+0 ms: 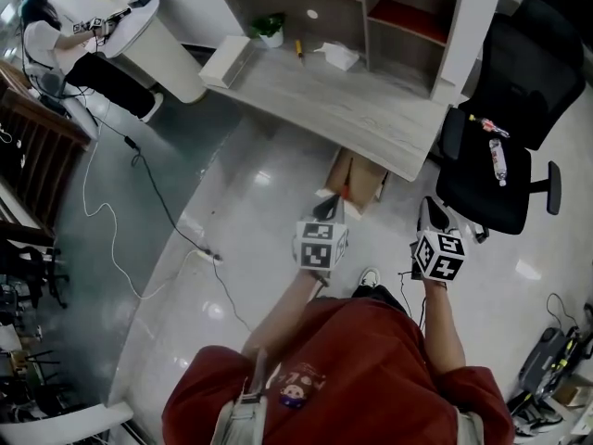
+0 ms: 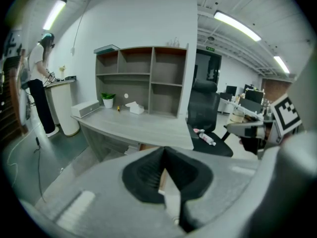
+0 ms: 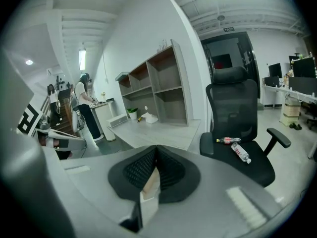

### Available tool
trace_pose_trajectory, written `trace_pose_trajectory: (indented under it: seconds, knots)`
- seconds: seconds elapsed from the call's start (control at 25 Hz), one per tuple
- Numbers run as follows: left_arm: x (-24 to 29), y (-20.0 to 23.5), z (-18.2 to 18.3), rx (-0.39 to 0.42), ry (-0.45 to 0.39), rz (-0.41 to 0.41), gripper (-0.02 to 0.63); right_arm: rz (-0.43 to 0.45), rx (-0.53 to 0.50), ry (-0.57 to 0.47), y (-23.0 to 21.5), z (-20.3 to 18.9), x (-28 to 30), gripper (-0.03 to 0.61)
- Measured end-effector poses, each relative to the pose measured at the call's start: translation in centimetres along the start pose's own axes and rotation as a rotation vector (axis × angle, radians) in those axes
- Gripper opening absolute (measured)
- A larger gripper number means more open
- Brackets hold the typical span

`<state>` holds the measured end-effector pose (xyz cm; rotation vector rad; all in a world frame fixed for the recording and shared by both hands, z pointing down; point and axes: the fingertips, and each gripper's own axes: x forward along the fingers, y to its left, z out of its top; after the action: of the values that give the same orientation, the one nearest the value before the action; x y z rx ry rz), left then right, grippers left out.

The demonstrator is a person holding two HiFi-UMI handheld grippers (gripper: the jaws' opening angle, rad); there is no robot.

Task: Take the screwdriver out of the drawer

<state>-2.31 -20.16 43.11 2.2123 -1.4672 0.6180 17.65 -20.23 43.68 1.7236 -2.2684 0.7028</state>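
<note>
No drawer or screwdriver inside one is in view. A grey desk (image 1: 371,109) with a shelf unit behind it stands ahead, and a small yellow-handled item (image 1: 299,49) lies on its top near the back. My left gripper (image 1: 329,207) is held over the floor short of the desk's front edge, its jaws closed together with nothing between them. My right gripper (image 1: 428,209) hangs beside it, also closed and empty. In the left gripper view the pads of the left gripper (image 2: 164,151) meet, and in the right gripper view those of the right gripper (image 3: 156,148) meet too.
A cardboard box (image 1: 357,179) sits on the floor under the desk. A black office chair (image 1: 505,156) with a bottle (image 1: 498,160) on its seat stands to the right. A plant (image 1: 270,28), a tissue box (image 1: 341,57) and a white box (image 1: 225,60) are on the desk. A person (image 1: 56,40) works at a white counter far left. A cable (image 1: 139,165) runs across the floor.
</note>
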Motion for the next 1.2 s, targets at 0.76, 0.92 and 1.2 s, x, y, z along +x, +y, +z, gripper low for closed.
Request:
trace_pose_trajectory:
  seconds: [0.76, 0.92, 1.2]
  knots:
    - [6.3, 1.7, 2.2, -0.002, 0.005, 0.047, -0.002, 0.046, 0.004, 0.014, -2.4, 1.8, 6.6, 0.002]
    - [7.2, 2.0, 2.9, 0.003, 0.009, 0.041, -0.002, 0.045, -0.007, 0.018, -2.5, 2.4, 7.7, 0.002]
    - [8.1, 2.4, 2.7, 0.015, 0.033, 0.033, 0.121, 0.057, 0.0, 0.031, -2.3, 2.3, 9.1, 0.002]
